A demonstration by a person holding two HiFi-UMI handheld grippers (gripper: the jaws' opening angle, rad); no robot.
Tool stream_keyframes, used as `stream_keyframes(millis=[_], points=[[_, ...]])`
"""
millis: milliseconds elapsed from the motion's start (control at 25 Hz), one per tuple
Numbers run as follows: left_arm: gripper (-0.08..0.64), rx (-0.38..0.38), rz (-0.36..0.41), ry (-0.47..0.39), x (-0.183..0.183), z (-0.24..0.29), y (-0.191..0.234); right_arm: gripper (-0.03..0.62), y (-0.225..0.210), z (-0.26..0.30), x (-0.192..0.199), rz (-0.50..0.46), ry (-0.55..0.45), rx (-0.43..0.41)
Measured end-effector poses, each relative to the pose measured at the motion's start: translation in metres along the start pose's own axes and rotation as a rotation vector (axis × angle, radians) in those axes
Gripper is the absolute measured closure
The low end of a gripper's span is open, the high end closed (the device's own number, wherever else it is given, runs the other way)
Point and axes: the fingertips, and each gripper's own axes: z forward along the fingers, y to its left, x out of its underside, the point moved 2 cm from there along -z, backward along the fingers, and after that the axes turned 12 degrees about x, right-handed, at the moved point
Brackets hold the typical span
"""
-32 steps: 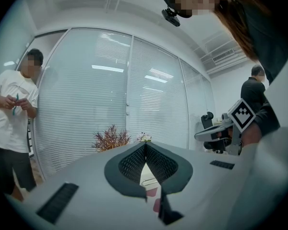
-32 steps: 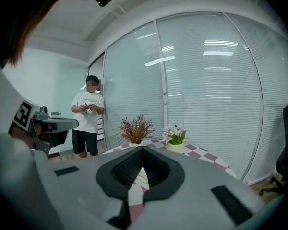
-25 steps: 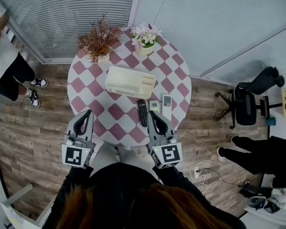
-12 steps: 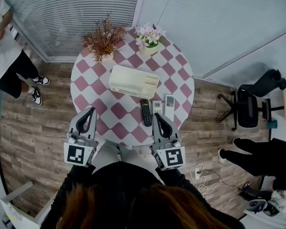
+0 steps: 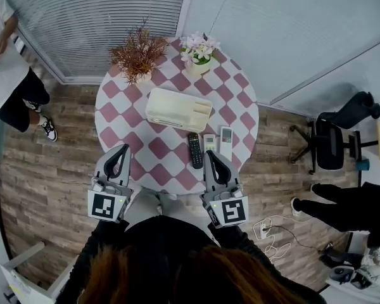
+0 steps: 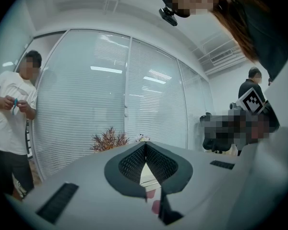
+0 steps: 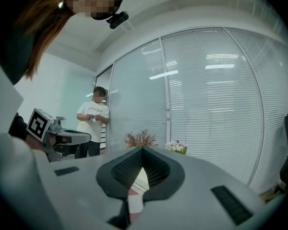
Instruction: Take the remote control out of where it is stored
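Overhead, cream rectangular tray (image 5: 177,109) on round pink-checked table (image 5: 234,97); slim black remote (image 5: 194,150) nearby; left claw (image 5: 121,149), right claw (image 5: 211,156) together, empty.

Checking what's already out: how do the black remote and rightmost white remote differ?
The black remote is dark, leftmost of three; the white remote is pale, rightmost. The black remote extends nearer the table edge than the white remote. Both lie flat on the checkered table, outside the cream tray.
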Motion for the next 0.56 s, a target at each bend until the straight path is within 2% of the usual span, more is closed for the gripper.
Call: stream_keyframes(millis=[560], points=[[0.554,-0.001,0.001,0.006,0.0005,-0.0009,-0.0013,0.58,-0.0004,0.0009,0.0008,-0.004,0.035,0.018]])
